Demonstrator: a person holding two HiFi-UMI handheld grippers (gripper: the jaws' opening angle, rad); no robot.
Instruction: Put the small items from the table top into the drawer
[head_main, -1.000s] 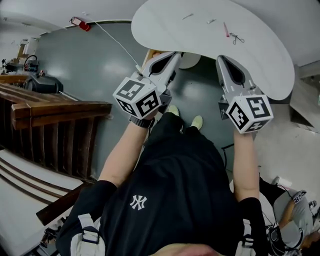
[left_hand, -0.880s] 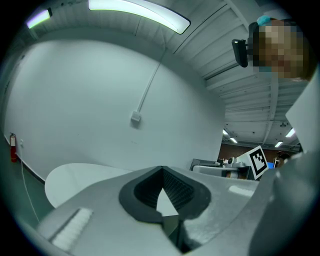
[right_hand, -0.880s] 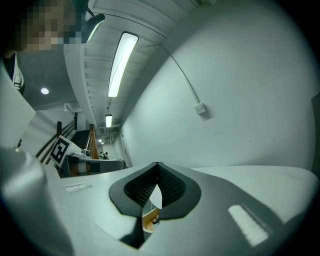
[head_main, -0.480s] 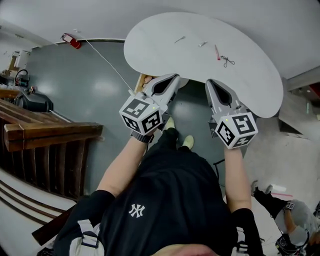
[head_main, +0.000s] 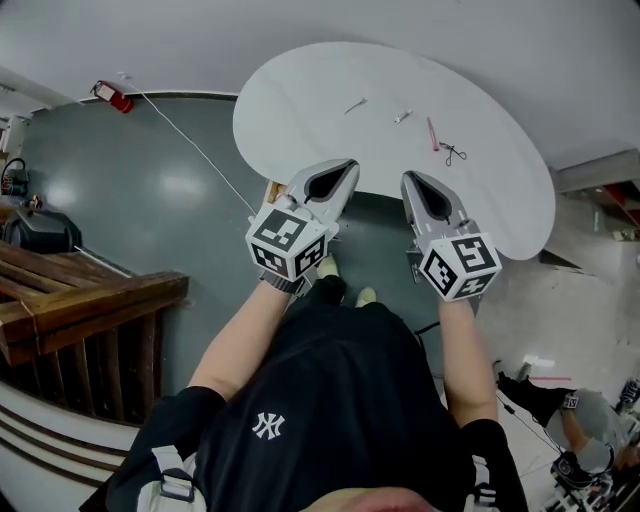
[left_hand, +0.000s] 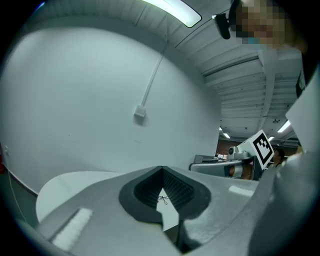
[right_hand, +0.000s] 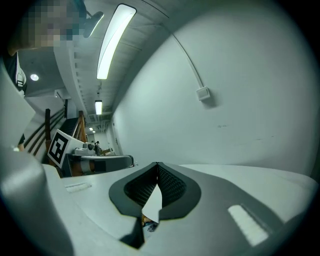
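Left gripper (head_main: 343, 168) and right gripper (head_main: 411, 180): jaws closed, empty, at the near rim of the white oval table top (head_main: 300, 90). The thin red stick (head_main: 432, 133) and the small black scissors-shaped item (head_main: 452, 153) lie at 12 to 1 o'clock of the right gripper. Recommended: open the jaws narrowly and descend squarely over one item.

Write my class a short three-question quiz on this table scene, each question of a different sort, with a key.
1. True or false: the right gripper holds an item from the white table.
2. How many small items lie on the table? A) two B) four C) seven
3. Fill in: the left gripper has its fingers ____ (open or shut).
Key: 1 false; 2 B; 3 shut.
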